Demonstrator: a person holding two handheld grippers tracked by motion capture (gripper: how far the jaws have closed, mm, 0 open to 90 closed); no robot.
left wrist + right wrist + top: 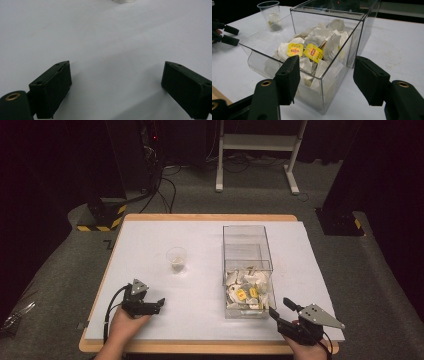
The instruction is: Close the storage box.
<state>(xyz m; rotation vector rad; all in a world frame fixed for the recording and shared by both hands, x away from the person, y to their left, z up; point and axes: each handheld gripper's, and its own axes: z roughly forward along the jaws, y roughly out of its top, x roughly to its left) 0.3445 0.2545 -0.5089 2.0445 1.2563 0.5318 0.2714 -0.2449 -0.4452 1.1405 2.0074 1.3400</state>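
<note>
A clear plastic box [247,240] stands on the right half of the white table [200,235], and its near end holds a heap of tea bags [247,292] with yellow tags. Left of it stands a clear plastic cup [176,258] with a tea bag inside. My right gripper [281,307] rests near the box's front right corner. Its jaws stand open in the right gripper view [325,75], facing the box [327,13] and the tea bags [312,52] without touching them. My left gripper [160,304] lies open on the table at the front left, with nothing between its jaws [115,85].
The table's wooden front edge [200,347] runs just before my hands. A white stand [257,142] and cables lie on the floor behind the table. A yellow-and-black striped base [102,217] sits off the back left corner.
</note>
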